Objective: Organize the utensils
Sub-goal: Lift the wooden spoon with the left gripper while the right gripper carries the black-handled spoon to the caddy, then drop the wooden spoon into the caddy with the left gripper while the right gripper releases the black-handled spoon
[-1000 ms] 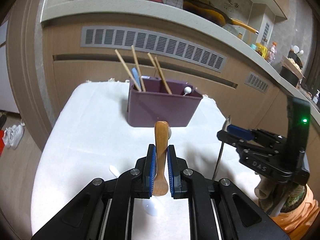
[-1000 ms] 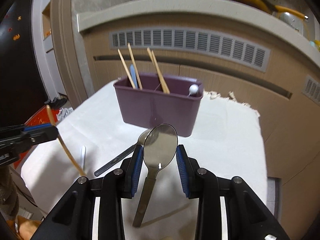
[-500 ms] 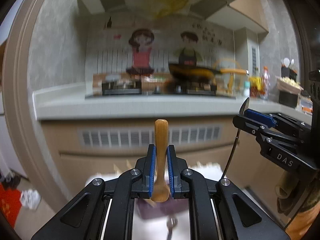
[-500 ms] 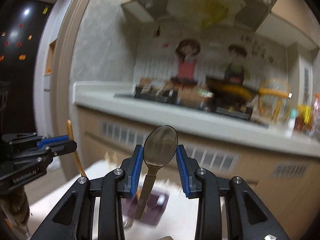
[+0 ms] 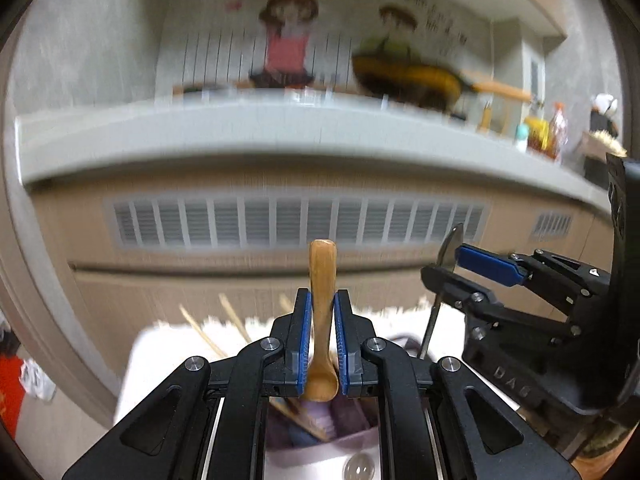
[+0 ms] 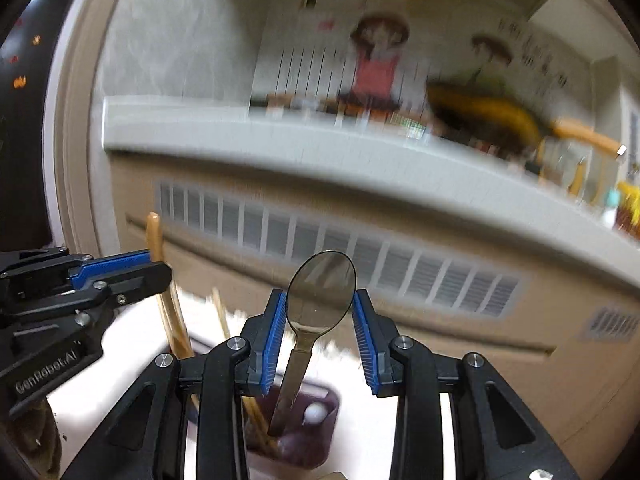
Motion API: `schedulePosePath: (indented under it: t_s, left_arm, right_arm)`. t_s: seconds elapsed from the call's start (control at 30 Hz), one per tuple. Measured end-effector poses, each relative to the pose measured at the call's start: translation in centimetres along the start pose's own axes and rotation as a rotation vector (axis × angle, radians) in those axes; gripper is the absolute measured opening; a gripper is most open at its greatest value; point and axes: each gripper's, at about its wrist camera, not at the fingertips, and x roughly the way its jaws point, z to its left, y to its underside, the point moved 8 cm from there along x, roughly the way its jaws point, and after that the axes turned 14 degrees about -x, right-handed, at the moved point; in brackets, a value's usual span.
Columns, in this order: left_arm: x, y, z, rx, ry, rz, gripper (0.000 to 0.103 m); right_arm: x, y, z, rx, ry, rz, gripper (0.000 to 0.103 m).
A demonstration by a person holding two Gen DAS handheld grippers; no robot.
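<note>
My left gripper (image 5: pixel 322 312) is shut on a wooden spoon (image 5: pixel 321 304), handle end up and bowl down between the blue pads. My right gripper (image 6: pixel 320 312) is shut on a metal spoon (image 6: pixel 320 288), gripping its bowl while the handle hangs down. Both hang just above the purple utensil holder (image 6: pixel 320 440), which shows low in each view with chopsticks (image 5: pixel 200 334) and a white-tipped utensil (image 6: pixel 314 414) inside. The right gripper (image 5: pixel 460 268) shows at the right of the left wrist view; the left gripper (image 6: pixel 156 270) shows at the left of the right wrist view.
The holder stands on a table under a white cloth (image 5: pixel 148 352). Behind it runs a beige cabinet front with a vent grille (image 5: pixel 296 220) under a grey counter (image 5: pixel 280 136). A pan (image 5: pixel 408 80) and bottles (image 5: pixel 540 136) sit on the counter.
Both grippers rose from the table with their spoons and moved forward over the holder. The views swung up to the wall half a second ago and have tipped back down.
</note>
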Motion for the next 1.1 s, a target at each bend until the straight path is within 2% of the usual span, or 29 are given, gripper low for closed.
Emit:
schedulePosePath:
  t_s: [0.13, 0.23, 0.47, 0.5, 0.57, 0.63, 0.93, 1.1]
  left_arm:
    - [3.3, 2.9, 1.4, -0.021, -0.029, 0.087, 0.012]
    - [4.8, 4.1, 2.1, -0.026, -0.049, 0.124, 0.013]
    - [5.2, 5.4, 2.8, -0.041, -0.087, 0.144, 0.017]
    - [5.0, 5.4, 2.9, -0.043, -0.088, 0.144, 0.021]
    - [4.4, 5.5, 3.0, -0.044, -0.092, 0.137, 0.026]
    - [3.7, 5.5, 3.0, -0.04, -0.096, 0.129, 0.028]
    - [-1.7, 6.5, 3.6, -0.038, -0.118, 0.094, 0.044]
    - [-4.4, 7.9, 4.8, -0.063, -0.128, 0.109, 0.052]
  right_arm:
    - [2.7, 3.1, 1.8, 0.0, -0.053, 0.08, 0.032]
    - [3.9, 4.7, 2.7, -0.002, -0.075, 0.121, 0.032]
    - [4.8, 6.9, 3.6, -0.004, -0.104, 0.18, 0.034]
    - [4.6, 7.1, 3.6, -0.003, -0.102, 0.182, 0.036]
    - [4.1, 7.1, 3.4, 0.001, -0.091, 0.176, 0.049]
    - [3.4, 6.9, 3.1, 0.005, -0.075, 0.166, 0.055]
    - [-2.1, 6.8, 3.3, -0.011, -0.027, 0.135, 0.075]
    - [-3.8, 8.6, 5.7, -0.019, -0.066, 0.166, 0.086]
